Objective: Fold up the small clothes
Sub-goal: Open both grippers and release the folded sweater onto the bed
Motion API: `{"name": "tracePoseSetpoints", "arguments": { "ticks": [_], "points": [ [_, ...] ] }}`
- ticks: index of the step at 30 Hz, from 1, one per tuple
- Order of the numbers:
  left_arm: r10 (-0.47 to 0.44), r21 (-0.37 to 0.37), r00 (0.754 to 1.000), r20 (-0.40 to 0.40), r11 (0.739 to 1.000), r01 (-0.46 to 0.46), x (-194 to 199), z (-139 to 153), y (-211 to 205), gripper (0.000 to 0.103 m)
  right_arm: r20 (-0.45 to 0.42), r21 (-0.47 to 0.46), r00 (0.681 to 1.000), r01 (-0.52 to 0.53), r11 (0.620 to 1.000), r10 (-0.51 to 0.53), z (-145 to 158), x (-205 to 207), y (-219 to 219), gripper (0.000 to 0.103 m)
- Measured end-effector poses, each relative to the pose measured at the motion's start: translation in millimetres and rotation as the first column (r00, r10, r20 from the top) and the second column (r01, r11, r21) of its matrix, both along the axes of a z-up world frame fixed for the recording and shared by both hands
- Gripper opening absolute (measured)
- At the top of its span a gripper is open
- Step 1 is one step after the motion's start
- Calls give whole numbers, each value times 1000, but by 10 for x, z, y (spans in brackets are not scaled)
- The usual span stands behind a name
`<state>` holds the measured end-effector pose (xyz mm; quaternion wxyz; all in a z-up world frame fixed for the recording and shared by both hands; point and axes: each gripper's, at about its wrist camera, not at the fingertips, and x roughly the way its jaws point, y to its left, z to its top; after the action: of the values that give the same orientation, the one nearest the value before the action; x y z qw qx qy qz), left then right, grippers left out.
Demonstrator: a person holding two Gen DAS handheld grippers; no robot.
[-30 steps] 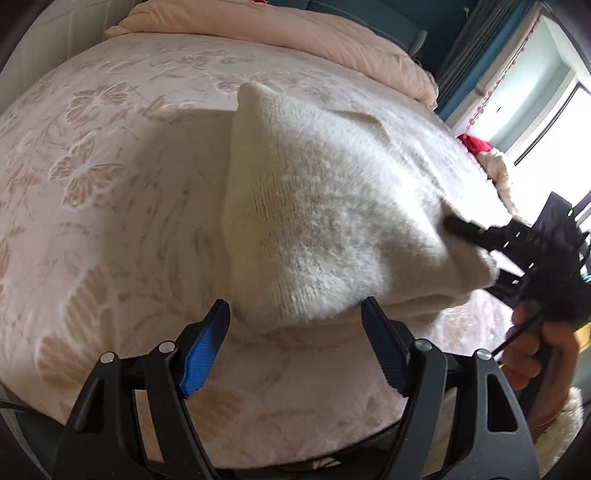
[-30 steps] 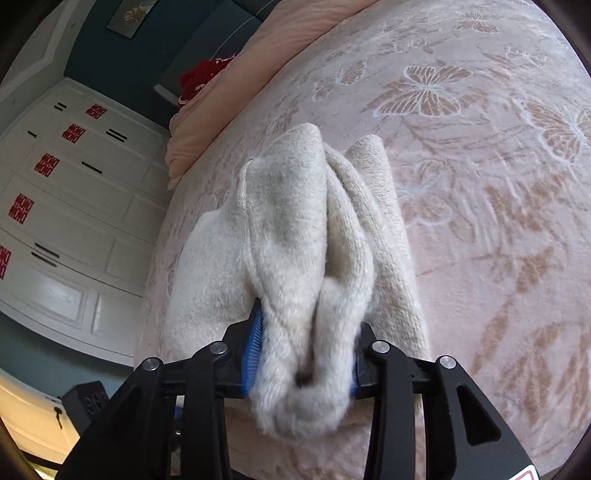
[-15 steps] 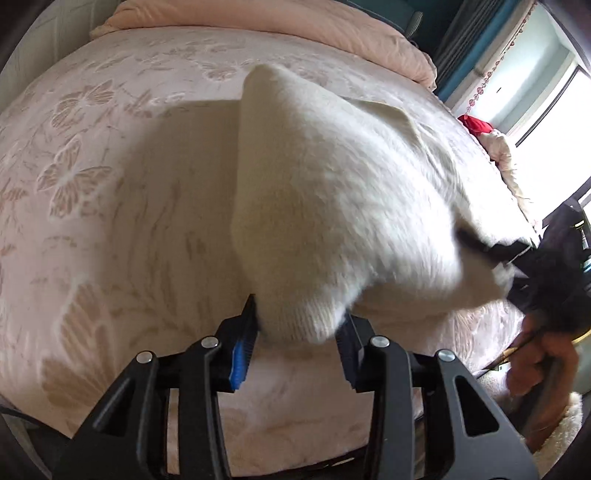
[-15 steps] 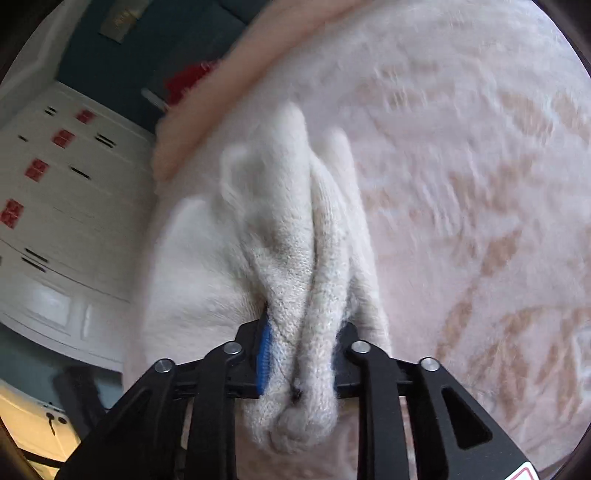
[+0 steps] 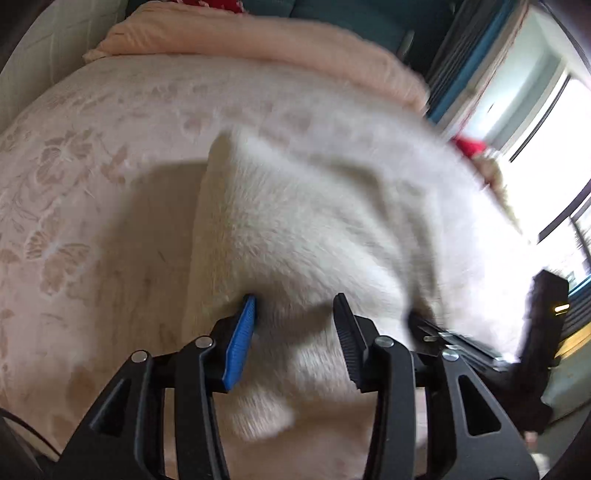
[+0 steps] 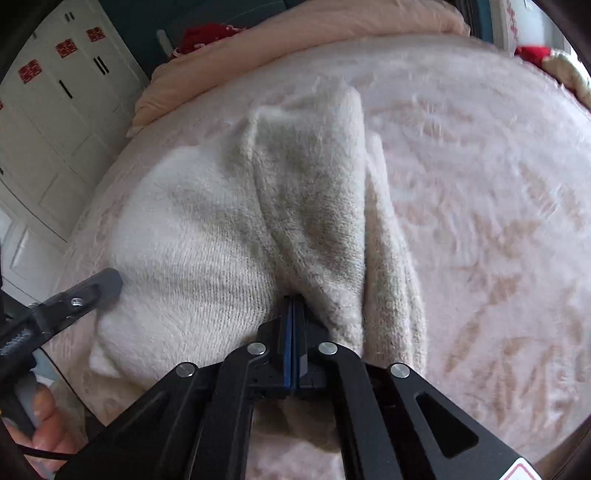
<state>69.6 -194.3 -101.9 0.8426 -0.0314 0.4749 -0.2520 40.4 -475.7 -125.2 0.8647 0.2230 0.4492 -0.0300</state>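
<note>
A cream knitted garment (image 5: pixel 314 229), folded into a thick bundle, lies on the pink patterned bedspread (image 5: pixel 92 221). My left gripper (image 5: pixel 295 306) is shut on the garment's near corner, with fabric bunched between its fingers and hanging below them. In the right wrist view the same garment (image 6: pixel 258 229) shows. My right gripper (image 6: pixel 293 299) has its fingers pressed fully together at a fold of the knit; no fabric shows between them. The left gripper's finger (image 6: pixel 96 286) pokes in at the garment's left edge. The left wrist view is motion-blurred.
A peach duvet (image 5: pixel 277 48) is rolled along the far side of the bed. White wardrobe doors (image 6: pixel 55 110) stand beyond the bed at left. A bright window (image 5: pixel 546 147) is at right. A red item (image 6: pixel 207 35) lies behind the duvet.
My left gripper went from open to shut on the garment's corner and lifted it. My right gripper's fingers, which held a thick fold, have closed fully together, and both views have swung.
</note>
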Motion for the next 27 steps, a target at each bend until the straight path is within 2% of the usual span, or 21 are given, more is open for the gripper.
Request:
{"name": "tracePoseSetpoints", "arguments": {
  "ticks": [2,4,5,7,8,10,11,12,15,16,18,19,20,21,23,25,27],
  "points": [
    [-9,54,997,80,999,5,-72,33,-68,43,39,71,999,28,997,-31,214,-95,-38,1],
    [-19,71,996,89,997,12,-99,45,-102,47,103,36,995,6,999,-9,428,-188,24,1],
    [-18,76,996,91,997,11,-89,27,-108,48,86,4,996,-1,1000,1,403,-165,47,1],
    [-24,90,994,103,996,14,-89,19,-145,48,-45,-81,999,-18,997,14,24,-22,37,0],
    [-26,105,995,99,994,15,-99,39,-167,48,-45,-66,999,-24,998,21,-49,-28,23,0],
    [-24,119,992,120,993,9,-163,133,-160,49,-10,-59,1000,3,998,-4,197,-116,43,0],
    [-23,117,992,124,993,9,-209,217,-122,49,25,-58,1000,13,998,-12,339,-167,80,8],
    [-21,104,992,125,995,7,-241,283,-74,49,74,-45,997,11,999,-8,493,-214,115,8],
    [2,107,994,113,994,-14,-310,283,48,52,130,-65,989,-66,996,74,785,-152,326,8],
    [8,125,997,77,992,-18,-284,190,65,52,117,-96,988,-87,991,99,775,-41,380,8],
    [22,134,999,27,991,-26,-243,42,104,54,12,-150,993,-112,982,115,534,296,407,7],
    [31,133,999,34,990,-35,-241,-3,132,56,-74,-174,992,-110,979,99,300,485,363,0],
    [27,142,999,44,989,-33,-250,-15,125,59,-107,-178,990,-114,977,96,154,585,342,0],
    [23,151,998,50,988,-30,-254,-25,114,59,-94,-153,991,-112,982,98,88,652,309,0],
    [32,144,999,44,989,-38,-251,-1,130,59,-76,-98,995,-77,992,70,245,591,257,0],
    [45,96,999,9,994,-46,-248,56,215,59,16,-68,999,-41,997,42,577,255,219,3],
    [61,71,998,4,996,-61,-275,114,321,58,53,-62,998,-13,998,16,608,-122,193,6]
  ]
}}
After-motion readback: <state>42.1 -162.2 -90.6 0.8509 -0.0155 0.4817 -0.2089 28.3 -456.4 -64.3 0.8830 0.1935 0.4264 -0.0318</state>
